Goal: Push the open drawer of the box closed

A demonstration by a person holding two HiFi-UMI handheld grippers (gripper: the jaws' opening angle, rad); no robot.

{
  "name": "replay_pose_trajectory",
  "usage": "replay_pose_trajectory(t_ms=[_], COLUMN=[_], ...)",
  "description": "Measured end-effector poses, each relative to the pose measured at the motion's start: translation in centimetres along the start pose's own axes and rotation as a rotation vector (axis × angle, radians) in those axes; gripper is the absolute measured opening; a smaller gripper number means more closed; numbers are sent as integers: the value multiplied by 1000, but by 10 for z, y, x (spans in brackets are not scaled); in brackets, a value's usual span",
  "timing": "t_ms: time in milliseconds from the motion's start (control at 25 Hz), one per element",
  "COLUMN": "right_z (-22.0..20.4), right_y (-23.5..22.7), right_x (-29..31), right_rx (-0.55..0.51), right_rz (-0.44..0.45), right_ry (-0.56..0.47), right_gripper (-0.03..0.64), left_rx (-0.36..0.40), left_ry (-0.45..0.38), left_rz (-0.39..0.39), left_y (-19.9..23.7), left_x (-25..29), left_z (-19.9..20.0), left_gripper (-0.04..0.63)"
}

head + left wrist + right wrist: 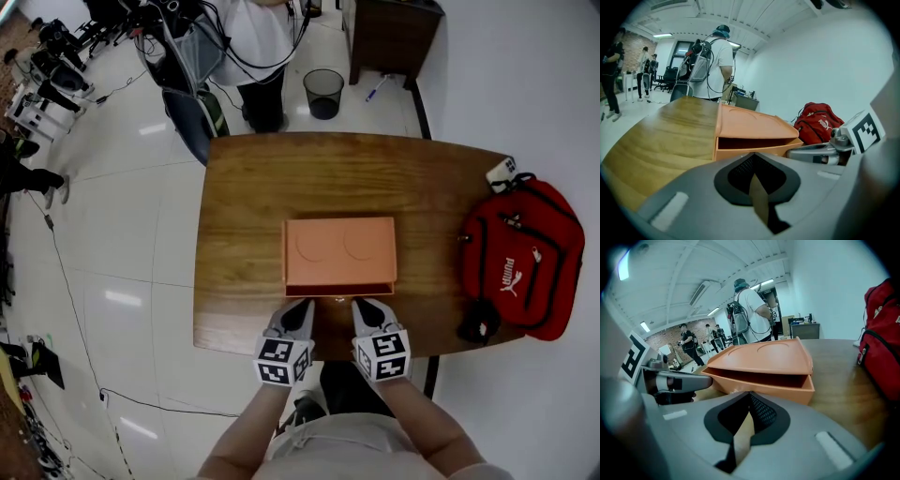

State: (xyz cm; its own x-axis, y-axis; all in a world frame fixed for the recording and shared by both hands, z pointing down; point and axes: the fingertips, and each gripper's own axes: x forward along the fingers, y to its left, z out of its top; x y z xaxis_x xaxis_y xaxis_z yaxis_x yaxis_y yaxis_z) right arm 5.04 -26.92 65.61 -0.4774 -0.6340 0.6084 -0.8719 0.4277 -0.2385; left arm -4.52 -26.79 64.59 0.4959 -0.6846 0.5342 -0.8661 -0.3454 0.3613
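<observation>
An orange box [339,248] sits in the middle of the wooden table [244,197]. Its drawer [339,290] sticks out a little on the near side, and a dark gap shows under the lid in the left gripper view [754,142] and the right gripper view [759,378]. My left gripper [300,307] and right gripper [367,307] are side by side just in front of the drawer front [757,150], both shut and holding nothing. From the left gripper [757,180] the tips look a short way from the drawer. The right gripper [745,423] is at a similar distance.
A red backpack [520,262] lies at the table's right end, with a small white device [502,171] behind it. A person [253,56] stands beyond the far edge, next to a black bin [323,92]. Cables cross the floor on the left.
</observation>
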Motion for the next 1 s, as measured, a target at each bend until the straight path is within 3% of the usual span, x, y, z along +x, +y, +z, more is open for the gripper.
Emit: replay_pose_trajectory(t_ms=[560,760,1000], right_z=[19,34,56], right_y=[-8,20,59], right_x=[10,-27,-97], right_rx=[-18,-117,-165], right_rz=[31,83,18], right_ry=[-46,-123,-290], right_gripper=[5,6,6], left_rx=[-57,-11,121], left_ry=[-31,-154,-310], left_rz=[-38,-40,-68], left_y=[-3,-21,-53], left_x=[15,-30,-112], left_z=[14,28,65], left_gripper=[6,6,6])
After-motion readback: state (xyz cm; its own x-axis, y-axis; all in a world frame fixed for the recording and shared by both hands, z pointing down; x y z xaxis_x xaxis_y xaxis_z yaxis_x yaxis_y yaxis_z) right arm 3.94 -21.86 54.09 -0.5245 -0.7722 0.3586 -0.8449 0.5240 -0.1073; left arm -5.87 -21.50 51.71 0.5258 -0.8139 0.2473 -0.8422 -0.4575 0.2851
